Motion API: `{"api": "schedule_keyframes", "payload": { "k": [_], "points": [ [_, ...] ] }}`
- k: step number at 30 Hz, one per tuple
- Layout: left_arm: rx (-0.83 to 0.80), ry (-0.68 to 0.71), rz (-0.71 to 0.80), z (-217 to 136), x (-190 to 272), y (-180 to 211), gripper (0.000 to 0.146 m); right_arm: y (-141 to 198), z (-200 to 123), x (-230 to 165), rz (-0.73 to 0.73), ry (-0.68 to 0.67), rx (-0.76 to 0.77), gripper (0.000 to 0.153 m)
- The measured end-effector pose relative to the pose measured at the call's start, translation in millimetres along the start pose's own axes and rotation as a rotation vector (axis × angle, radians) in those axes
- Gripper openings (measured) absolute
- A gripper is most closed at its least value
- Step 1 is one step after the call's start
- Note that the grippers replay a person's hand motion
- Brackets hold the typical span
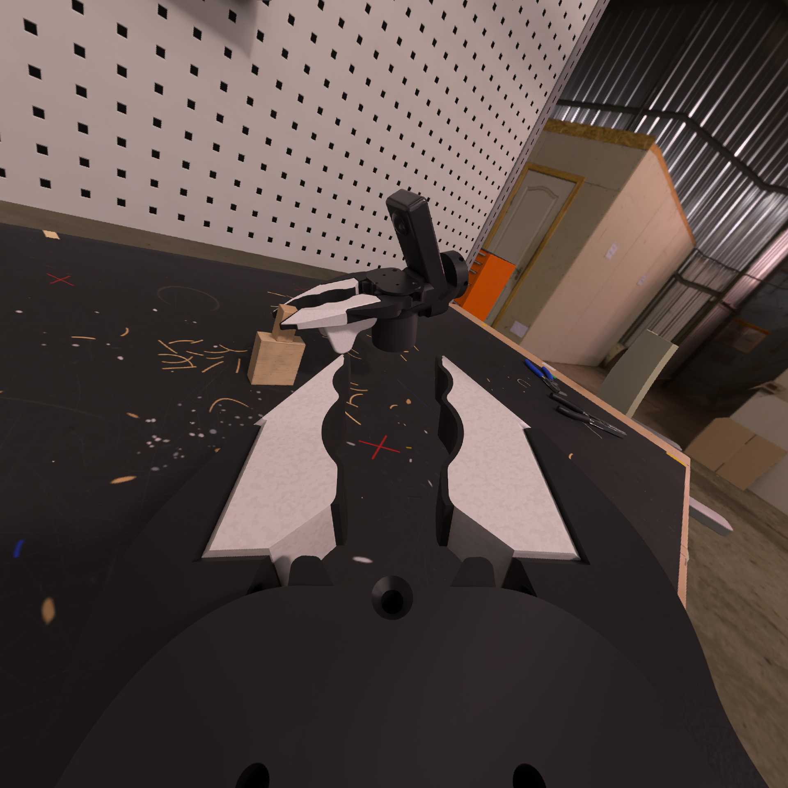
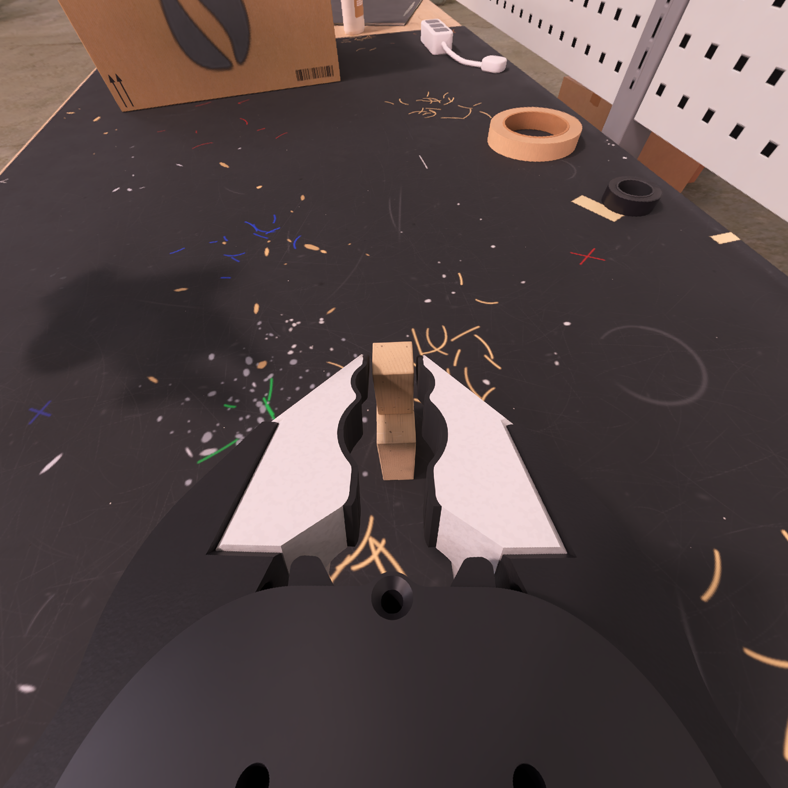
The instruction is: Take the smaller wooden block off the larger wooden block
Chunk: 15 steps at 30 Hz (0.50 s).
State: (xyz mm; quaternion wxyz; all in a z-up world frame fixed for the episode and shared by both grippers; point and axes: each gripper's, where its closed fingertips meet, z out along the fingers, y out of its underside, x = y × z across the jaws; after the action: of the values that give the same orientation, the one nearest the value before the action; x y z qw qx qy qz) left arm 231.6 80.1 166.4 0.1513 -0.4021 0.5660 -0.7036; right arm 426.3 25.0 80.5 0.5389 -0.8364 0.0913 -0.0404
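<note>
Right gripper point(image 2: 392, 362) level, fingers straddling smaller block point(image 2: 393, 377) atop larger block point(image 2: 395, 452).

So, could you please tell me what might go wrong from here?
1. The right gripper straddles the small block with its jaws not yet shut; closing off-centre may twist it.
2. The big block sits unheld on the table; the left gripper is open and away, so a lift could drag or tip it.

The left claw point(image 1: 390, 362) hangs agape over the dark tabletop point(image 1: 106, 426). Ahead, the right claw point(image 1: 285, 315) straddles the smaller wooden block point(image 1: 285, 329) (its contact unclear) atop the larger wooden block point(image 1: 275, 360).
</note>
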Motion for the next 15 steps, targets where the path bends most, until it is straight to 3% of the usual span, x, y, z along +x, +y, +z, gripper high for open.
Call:
{"api": "schedule_keyframes", "payload": {
  "k": [15],
  "points": [
    [0.019, 0.010, -0.029, 2.4, -2.9, -1.4, 0.039, 0.7, 0.4, -1.0, -0.017, -0.017, -0.001, 0.018]
  ]
}}
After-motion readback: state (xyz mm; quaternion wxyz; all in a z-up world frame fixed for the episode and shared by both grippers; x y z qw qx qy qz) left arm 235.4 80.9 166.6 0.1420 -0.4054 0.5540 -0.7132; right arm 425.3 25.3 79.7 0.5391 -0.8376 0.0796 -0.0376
